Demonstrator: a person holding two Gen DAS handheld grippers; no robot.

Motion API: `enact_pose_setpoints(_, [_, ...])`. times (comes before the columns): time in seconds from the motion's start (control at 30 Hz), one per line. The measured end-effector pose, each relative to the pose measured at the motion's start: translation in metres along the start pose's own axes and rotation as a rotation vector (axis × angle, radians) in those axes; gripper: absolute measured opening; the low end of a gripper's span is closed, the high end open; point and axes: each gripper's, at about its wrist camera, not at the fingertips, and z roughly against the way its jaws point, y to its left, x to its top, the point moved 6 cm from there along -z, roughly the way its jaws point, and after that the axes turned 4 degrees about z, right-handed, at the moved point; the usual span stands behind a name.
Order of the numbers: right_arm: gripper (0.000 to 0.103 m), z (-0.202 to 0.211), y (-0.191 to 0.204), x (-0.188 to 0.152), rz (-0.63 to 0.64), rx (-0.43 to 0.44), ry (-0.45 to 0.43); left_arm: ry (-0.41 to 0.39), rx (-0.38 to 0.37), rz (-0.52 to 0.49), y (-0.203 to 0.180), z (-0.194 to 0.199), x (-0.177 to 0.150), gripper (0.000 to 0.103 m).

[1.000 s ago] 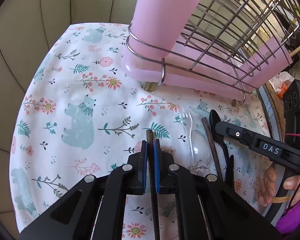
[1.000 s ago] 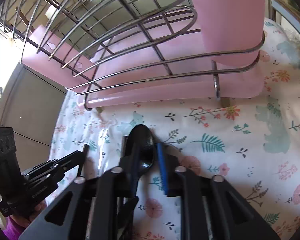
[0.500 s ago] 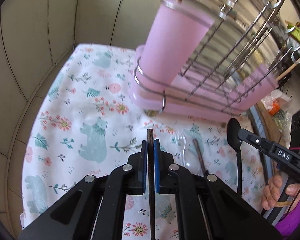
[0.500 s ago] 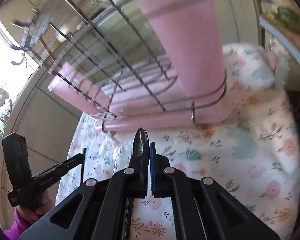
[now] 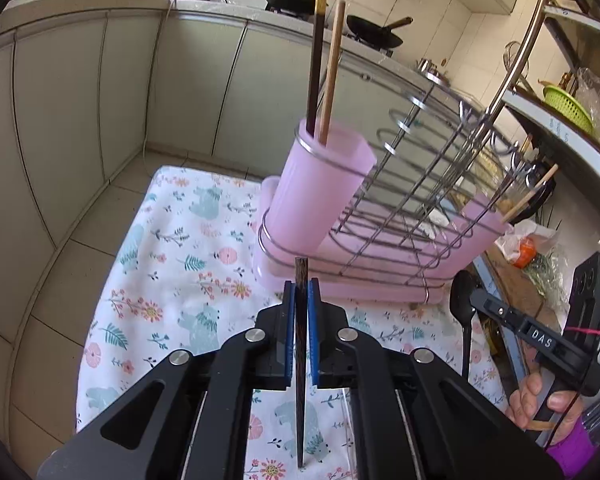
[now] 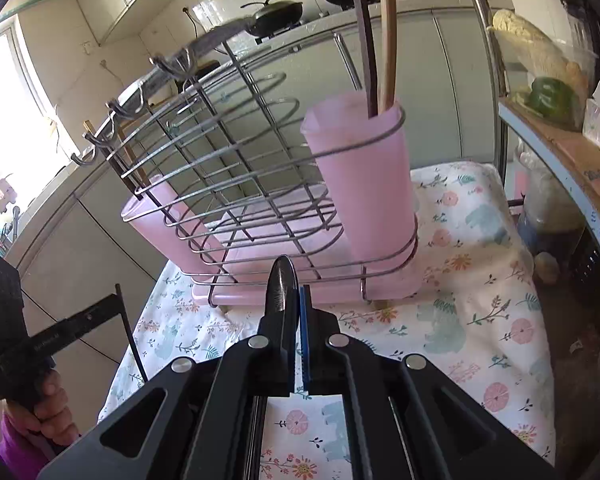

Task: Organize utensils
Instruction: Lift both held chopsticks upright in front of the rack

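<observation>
With your left claw (image 5: pixel 300 300) clenched on the dark wooden chopstick (image 5: pixel 301 360) and your right claw (image 6: pixel 296 308) gripping the black plastic spoon (image 6: pixel 282 284), the pink plastic utensil cup (image 5: pixel 320 196) stands ahead, above both, its opening upward; the left looks nearer.

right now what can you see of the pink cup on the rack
The pink cup is a tall, frosted, plastic-looking tumbler with flattened sides, standing upright at one end of the wire rack. Wire rings wrap its rim and base. Two chopsticks stand in it, a dark chopstick and a light wooden chopstick, leaning out above the rim.
</observation>
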Motion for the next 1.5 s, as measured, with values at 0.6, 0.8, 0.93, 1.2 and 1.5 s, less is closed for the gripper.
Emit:
enact_pose_setpoints(0.6, [0.001, 0.008, -0.001, 0.001, -0.002, 0.019, -0.025, -0.024, -0.001, 0.003, -0.004, 0.004, 0.006, 0.005])
enact_pose_setpoints(0.8, [0.001, 0.007, -0.001, 0.0, -0.005, 0.022, -0.019, -0.024, -0.002, 0.002, -0.003, 0.005, 0.007, 0.005])
enact_pose_setpoints(0.93, [0.001, 0.007, 0.0, -0.001, -0.005, 0.025, -0.018, -0.025, -0.003, 0.003, -0.003, 0.005, 0.007, 0.005])
enact_pose_setpoints(1.2, [0.001, 0.009, -0.001, 0.0, -0.009, 0.027, -0.026, -0.029, -0.006, 0.006, -0.003, 0.005, 0.008, 0.005])
enact_pose_setpoints(1.5, [0.001, 0.015, 0.0, 0.004, -0.011, 0.034, -0.045, -0.04, -0.012, 0.007, -0.003, 0.009, 0.011, 0.005])
